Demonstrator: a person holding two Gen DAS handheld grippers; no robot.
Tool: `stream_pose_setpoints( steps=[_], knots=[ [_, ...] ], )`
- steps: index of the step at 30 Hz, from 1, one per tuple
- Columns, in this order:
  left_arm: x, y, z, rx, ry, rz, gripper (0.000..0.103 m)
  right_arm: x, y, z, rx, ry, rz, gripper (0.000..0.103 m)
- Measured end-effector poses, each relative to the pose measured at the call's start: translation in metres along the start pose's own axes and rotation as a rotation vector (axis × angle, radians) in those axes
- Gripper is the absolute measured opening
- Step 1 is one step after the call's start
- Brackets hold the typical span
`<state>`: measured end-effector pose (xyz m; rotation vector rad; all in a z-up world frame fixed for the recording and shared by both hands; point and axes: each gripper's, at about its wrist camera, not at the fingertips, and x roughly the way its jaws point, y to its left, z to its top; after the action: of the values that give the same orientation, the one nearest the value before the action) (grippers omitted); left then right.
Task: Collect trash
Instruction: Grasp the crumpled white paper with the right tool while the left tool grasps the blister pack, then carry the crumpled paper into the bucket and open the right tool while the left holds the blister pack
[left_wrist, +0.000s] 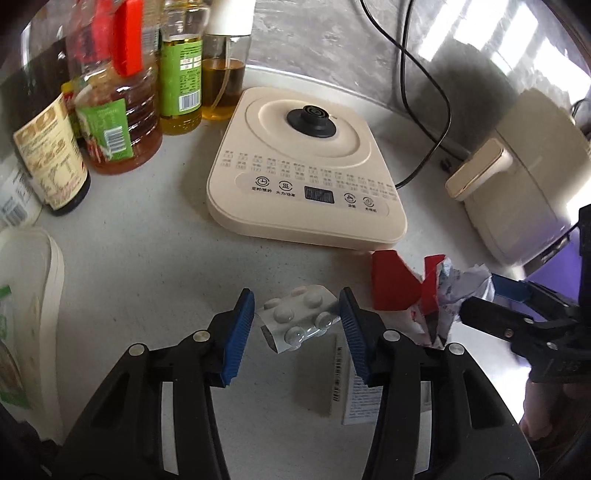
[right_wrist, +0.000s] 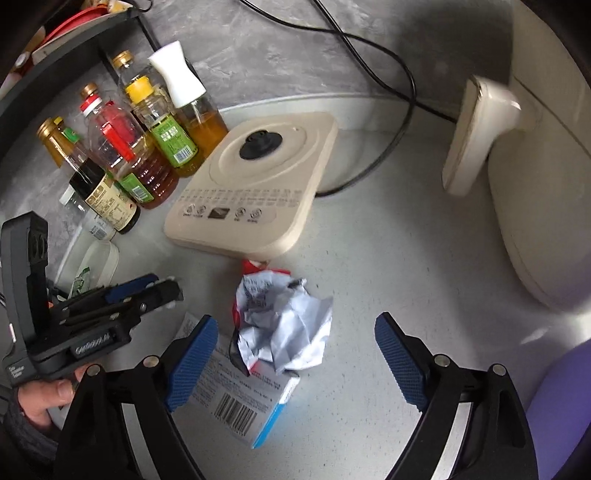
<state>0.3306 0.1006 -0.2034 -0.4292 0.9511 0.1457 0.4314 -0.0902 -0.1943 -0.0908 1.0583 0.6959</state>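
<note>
Our left gripper (left_wrist: 297, 328) stands spread, the blister pack (left_wrist: 299, 321) lying between its blue pads, seemingly untouched. We should close squarely across its short sides so the foil does not slip or buckle. To that tool's right lies the crumpled wrapper (right_wrist: 284, 332); our right gripper (right_wrist: 295, 365) hangs wide apart around it, the wrapper nearer its left pad, resting on a flat carton (right_wrist: 240, 402).

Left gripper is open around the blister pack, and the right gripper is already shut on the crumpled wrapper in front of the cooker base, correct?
Not quite. The right gripper is open, not shut: the right wrist view shows its jaws spread wide on either side of the crumpled wrapper. The rest holds: the left gripper is open around the blister pack, with the cooker base behind.
</note>
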Motion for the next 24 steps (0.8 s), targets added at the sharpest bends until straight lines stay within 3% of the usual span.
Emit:
stream_pose_setpoints(
  steps=[2, 3, 4, 7, 11, 17, 24],
  knots=[
    [-0.004, -0.001, -0.003, 0.003, -0.009, -0.004, 0.048, 0.005, -0.003, -0.002, 0.030, 0.012, 0.017, 0.079],
    [-0.006, -0.002, -0.004, 0.009, -0.012, -0.003, 0.048, 0.007, -0.005, -0.003, 0.037, 0.024, 0.027, 0.051],
    [-0.007, -0.002, -0.005, 0.011, -0.015, -0.001, 0.048, 0.005, -0.006, -0.004, 0.046, 0.016, 0.023, 0.031],
    [-0.018, 0.000, -0.005, 0.004, -0.036, 0.004, 0.048, -0.014, -0.004, -0.004, 0.025, -0.043, -0.020, 0.026],
    [-0.037, -0.002, -0.006, 0.013, -0.084, -0.013, 0.048, -0.036, -0.001, -0.008, 0.015, -0.091, -0.027, 0.026],
    [-0.050, -0.019, -0.011, 0.052, -0.088, -0.028, 0.048, -0.067, -0.011, -0.031, 0.048, -0.125, -0.048, 0.026],
    [-0.073, -0.043, -0.009, 0.083, -0.119, -0.068, 0.048, -0.115, -0.021, -0.034, 0.048, -0.207, -0.068, 0.026]
  ],
)
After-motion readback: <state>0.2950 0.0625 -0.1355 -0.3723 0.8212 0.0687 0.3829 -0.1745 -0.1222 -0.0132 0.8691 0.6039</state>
